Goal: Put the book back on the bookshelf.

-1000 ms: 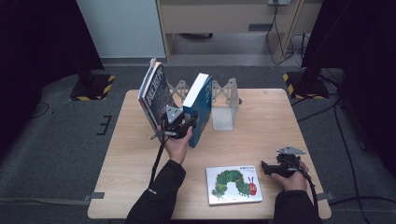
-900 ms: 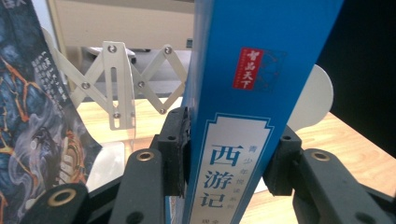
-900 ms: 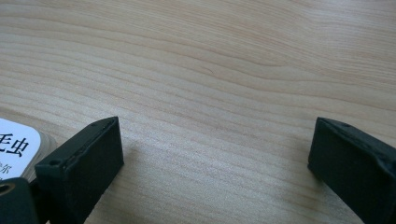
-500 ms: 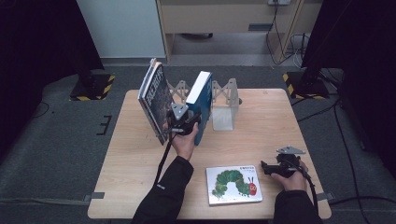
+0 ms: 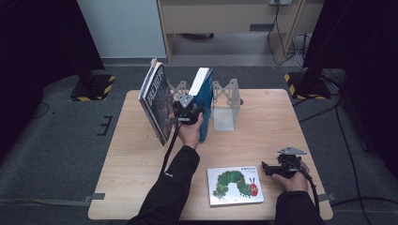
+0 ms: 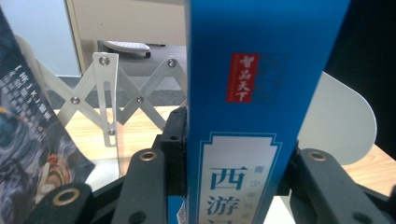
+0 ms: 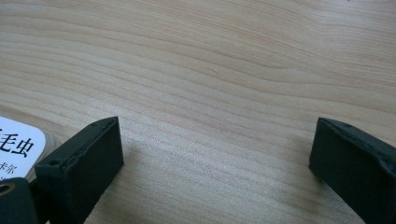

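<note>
Your left tongs are clamping the blue book's spine, standing it upright in the expanding book rack at the counter's far side. Your right tongs are resting wide open, empty, beside the caterpillar picture book, which is lying flat, waiting to be shelved.

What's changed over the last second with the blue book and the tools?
The left tool, clamped on the blue book, slid it rightward toward the white bookend, away from the leaning dark book. The right tool and caterpillar book stayed put.
</note>
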{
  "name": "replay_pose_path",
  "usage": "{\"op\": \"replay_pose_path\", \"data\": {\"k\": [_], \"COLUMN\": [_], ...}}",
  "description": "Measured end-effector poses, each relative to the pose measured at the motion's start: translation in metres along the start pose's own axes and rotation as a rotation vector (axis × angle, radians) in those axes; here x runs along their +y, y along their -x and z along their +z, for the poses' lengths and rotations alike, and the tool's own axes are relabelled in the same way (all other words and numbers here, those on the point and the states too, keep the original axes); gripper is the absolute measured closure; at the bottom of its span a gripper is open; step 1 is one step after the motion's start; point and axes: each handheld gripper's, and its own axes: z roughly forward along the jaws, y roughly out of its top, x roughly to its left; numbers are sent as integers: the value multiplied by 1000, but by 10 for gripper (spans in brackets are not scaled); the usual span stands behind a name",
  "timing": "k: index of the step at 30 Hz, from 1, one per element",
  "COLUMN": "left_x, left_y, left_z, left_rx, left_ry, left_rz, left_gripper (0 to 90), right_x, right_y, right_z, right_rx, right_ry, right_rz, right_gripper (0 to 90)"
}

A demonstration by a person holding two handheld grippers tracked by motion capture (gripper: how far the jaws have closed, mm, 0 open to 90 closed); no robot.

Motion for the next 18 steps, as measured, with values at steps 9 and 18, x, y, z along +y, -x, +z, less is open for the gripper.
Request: {"op": "replay_pose_path", "data": {"k": [9, 18], "left_x": [-4, -23], "left_y": [8, 8], "left_z": [3, -17], "left_rx": [-46, -131], "left_ry": [0, -11], "left_rz": [35, 112], "left_gripper": [573, 492], "right_x": [0, 0], "right_y": [0, 0], "right_z": [0, 0], "right_rx": [2, 1], "right_ry": [0, 1], "right_rz": [1, 1], "right_gripper": [29, 30]}}
